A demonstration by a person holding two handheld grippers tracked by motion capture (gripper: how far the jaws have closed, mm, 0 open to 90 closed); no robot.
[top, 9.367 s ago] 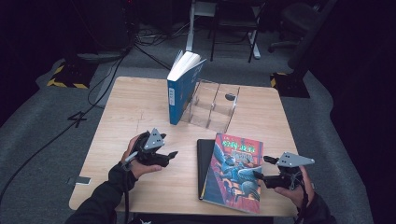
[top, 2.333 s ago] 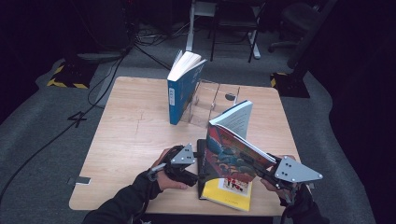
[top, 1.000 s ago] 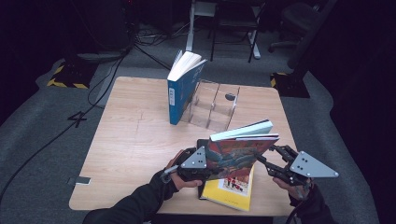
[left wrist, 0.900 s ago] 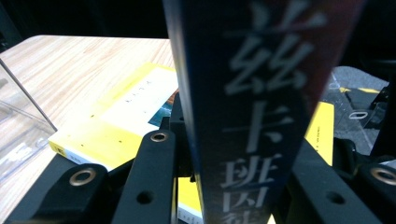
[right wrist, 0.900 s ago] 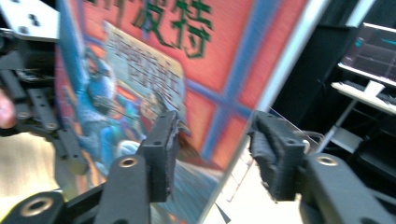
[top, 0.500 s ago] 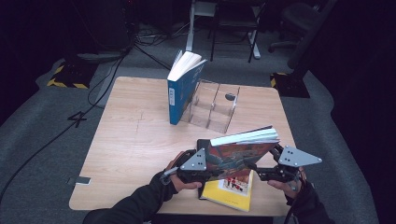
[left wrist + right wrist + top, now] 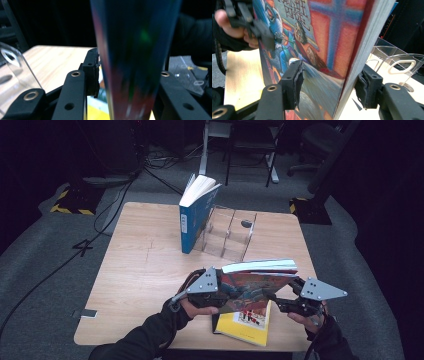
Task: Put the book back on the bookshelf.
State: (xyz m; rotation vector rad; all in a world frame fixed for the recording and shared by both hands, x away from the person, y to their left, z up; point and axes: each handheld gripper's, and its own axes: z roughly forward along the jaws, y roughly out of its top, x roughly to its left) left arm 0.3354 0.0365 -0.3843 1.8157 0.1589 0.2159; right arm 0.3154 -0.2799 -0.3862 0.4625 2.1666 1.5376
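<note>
high view: illustrated book (image 7: pixel 252 287) held above the table (image 7: pixel 140 270) at lower centre, left gripper (image 7: pixel 212 292) and right gripper (image 7: pixel 295 295) astride its ends, jaws partly open and just adjusting. loosened pads could let it drop onto the yellow book (image 7: pixel 247 322).

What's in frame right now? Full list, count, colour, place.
table: 1, light wood, centre of the dark grey floor
blue book: 1, blue cover, upright at the left end of the rack, pages fanned open at the top
rack: 1, clear plastic with dividers, far middle of the table
picture book: 1, red and blue cover, lifted above the near edge between both tongs
yellow book: 1, yellow cover, flat on the table under the lifted one
chairs and desk legs: dark, on the floor behind the table
left tongs: black, at the picture book's left end
right tongs: black, at its right end, pads on either side of it
</note>
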